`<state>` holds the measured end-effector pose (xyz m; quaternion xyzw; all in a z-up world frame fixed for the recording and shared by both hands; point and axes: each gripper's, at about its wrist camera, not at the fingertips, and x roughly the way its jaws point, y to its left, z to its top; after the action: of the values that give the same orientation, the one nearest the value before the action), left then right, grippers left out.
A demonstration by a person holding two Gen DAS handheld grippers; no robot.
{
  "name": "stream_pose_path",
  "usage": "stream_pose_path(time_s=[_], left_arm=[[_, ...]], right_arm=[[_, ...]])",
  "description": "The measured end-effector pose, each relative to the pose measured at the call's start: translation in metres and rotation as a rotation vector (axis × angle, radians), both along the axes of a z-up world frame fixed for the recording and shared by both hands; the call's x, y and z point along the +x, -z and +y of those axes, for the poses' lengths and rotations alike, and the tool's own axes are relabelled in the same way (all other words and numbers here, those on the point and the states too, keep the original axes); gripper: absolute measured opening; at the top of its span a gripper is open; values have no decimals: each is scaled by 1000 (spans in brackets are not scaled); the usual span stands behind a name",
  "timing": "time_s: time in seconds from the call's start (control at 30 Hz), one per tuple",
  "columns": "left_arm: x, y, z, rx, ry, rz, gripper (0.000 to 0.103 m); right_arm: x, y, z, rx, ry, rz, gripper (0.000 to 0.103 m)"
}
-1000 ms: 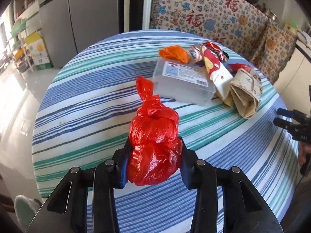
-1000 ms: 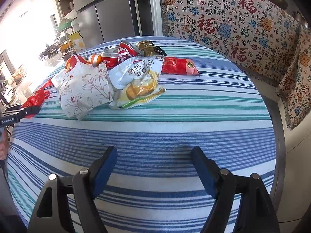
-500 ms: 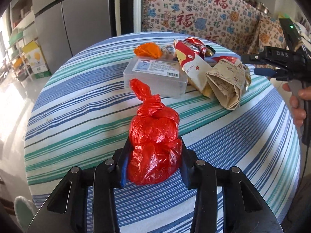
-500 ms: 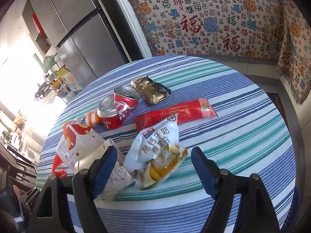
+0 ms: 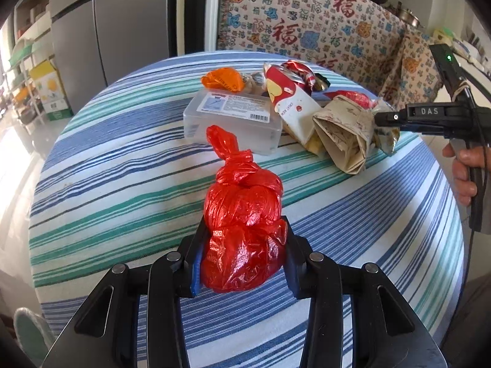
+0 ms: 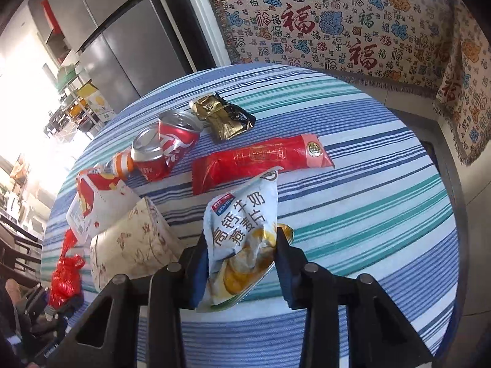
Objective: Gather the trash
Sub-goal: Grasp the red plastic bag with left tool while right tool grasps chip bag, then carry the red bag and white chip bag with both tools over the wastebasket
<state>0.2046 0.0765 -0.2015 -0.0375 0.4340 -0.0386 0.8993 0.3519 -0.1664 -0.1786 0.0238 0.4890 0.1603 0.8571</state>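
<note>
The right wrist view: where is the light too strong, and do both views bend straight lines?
Right wrist view: the left edge is blown out white by daylight, while the oat snack bag stays sharp. Left wrist view: evenly lit, with the red plastic bag sharp. Both views: the fisheye curves the striped tablecloth and darkens the corners.

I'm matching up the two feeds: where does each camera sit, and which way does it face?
Left wrist: on the left gripper, angled down over the striped table; clamps a red bag; person's hand at right.
Right wrist: on the right gripper, jaws closing on a snack packet.
Shared: the red bag and the floral box.
</note>
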Motion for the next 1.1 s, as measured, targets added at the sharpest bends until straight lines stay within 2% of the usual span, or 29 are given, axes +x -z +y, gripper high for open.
stream_pose_path(time_s=[0.13, 0.2, 0.3, 0.47, 0.53, 0.6, 0.63, 0.7, 0.83, 1.03, 1.07, 1.1], left_arm=[[-6, -2, -14, -56, 32, 22, 41], [-11, -3, -25, -89, 49, 33, 41], [-18, -4, -50, -98, 82, 35, 41], [-18, -3, -82, -77, 93, 39, 46], [-16, -3, -85, -84, 89, 43, 54], [-17, -6, -88, -82, 84, 35, 69], [-17, -7, -89, -77, 84, 29, 71], [-16, -10, -90, -72, 88, 24, 72], [-14, -11, -92, -63, 93, 32, 72], [-12, -5, -91, -21, 75, 56, 72], [-13, -5, -91, -15, 74, 54, 69], [-14, -5, -91, -12, 76, 51, 53]], right_arm=[[-41, -8, -10, -50, -120, -21, 38], [-65, -10, -14, -42, -188, -23, 38], [-91, -5, -21, -34, -249, -22, 38], [-100, 5, -35, 4, -221, -54, 44], [-103, 5, -40, 6, -204, -65, 55], [-106, 2, -43, 10, -193, -80, 58], [-109, 0, -43, 15, -189, -86, 62], [-113, -4, -40, 11, -181, -102, 66], [-115, -1, -27, -28, -178, -108, 70], [-106, 14, -27, -49, -119, -74, 68], [-105, 15, -29, -39, -123, -61, 62], [-105, 14, -30, -26, -122, -55, 44]])
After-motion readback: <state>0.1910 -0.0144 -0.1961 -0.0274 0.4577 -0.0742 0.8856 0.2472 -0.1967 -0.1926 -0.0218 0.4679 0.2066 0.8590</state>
